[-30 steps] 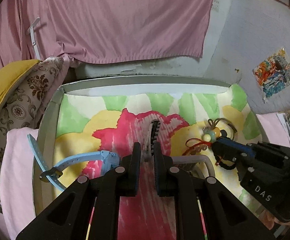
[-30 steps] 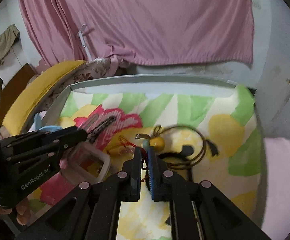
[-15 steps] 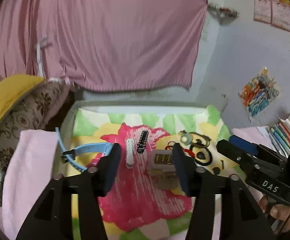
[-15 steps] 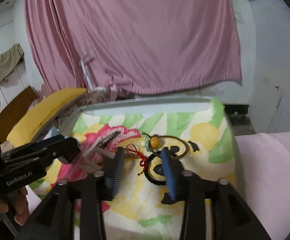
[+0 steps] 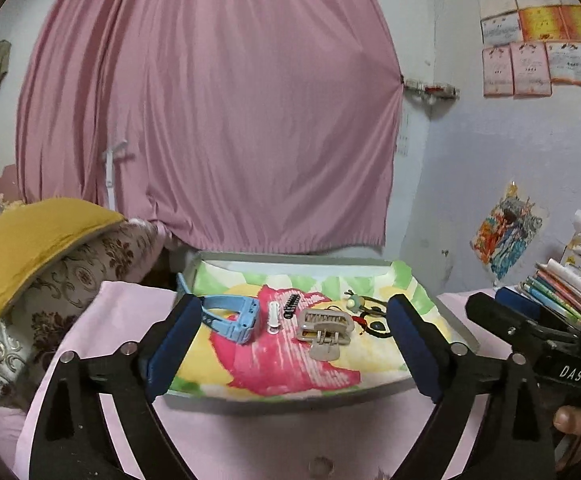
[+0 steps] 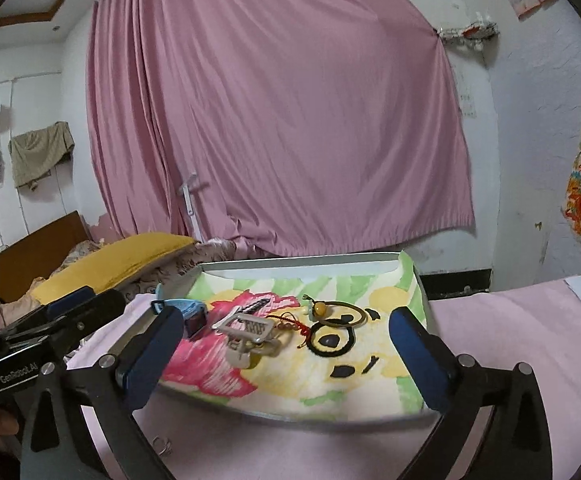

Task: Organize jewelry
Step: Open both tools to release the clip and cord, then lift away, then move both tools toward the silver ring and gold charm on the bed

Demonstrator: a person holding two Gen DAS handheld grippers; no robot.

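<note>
**A:** Jaws?

**B:** My left gripper had just been opening and stood wide, nothing between the pads. My right gripper did likewise, and it was empty too. Both hung back from the tray's near edge.

**A:** Where was the jewelry?

**B:** All of it lay on the tray's flowered cloth. From left to right there were the blue watch, the white clip, the black comb clip and the clear claw clip. Then came the beaded red-cord charm, just beside the dark bangle. A small ring sat off the tray on the pink sheet.

**A:** Step in hand?

**B:** My guess was that both grippers were retreating after set-downs. To do it well, I'd lift clear of the cords, then fetch that stray ring without nudging the row.
</note>
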